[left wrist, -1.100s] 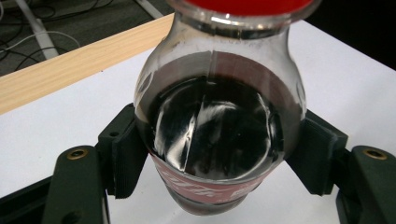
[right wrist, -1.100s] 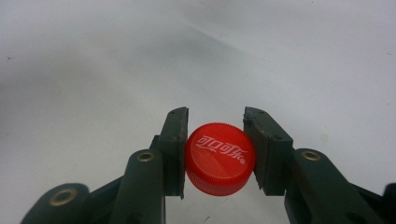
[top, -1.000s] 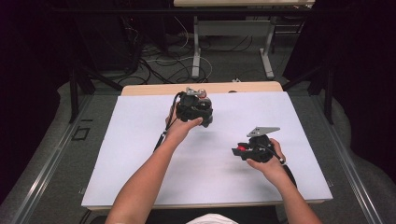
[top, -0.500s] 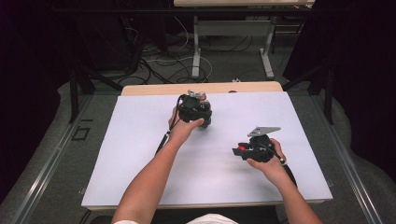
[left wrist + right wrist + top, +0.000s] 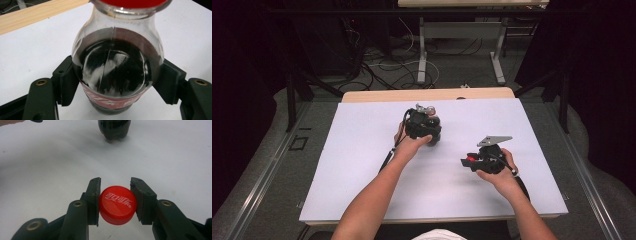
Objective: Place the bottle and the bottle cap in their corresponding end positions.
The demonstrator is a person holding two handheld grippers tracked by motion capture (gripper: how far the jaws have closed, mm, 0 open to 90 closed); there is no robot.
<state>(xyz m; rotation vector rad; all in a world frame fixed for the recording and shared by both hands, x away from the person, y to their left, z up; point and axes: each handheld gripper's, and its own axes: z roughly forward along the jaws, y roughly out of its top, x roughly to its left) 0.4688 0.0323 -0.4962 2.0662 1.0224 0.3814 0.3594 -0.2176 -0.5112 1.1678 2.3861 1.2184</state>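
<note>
A clear cola bottle [image 5: 117, 67] with dark drink and a red label stands upright between the jaws of my left gripper [image 5: 117, 86], which is shut on its body. In the high view this gripper [image 5: 424, 127] and the bottle [image 5: 433, 125] are near the table's middle, slightly toward the far side. The bottle's base [image 5: 114, 128] appears in the right gripper view, at or just above the white surface. My right gripper [image 5: 116, 200] is shut on a red bottle cap [image 5: 117, 205], held low over the table at the right [image 5: 469, 160].
The white table top [image 5: 362, 165] has a wooden strip [image 5: 377, 95] along its far edge. Beyond it on the floor are cables and the legs of another table [image 5: 422, 55]. A person's forearms reach in from the near edge.
My left gripper and the bottle have shifted slightly toward the person. The right gripper with the cap has stayed in place.
</note>
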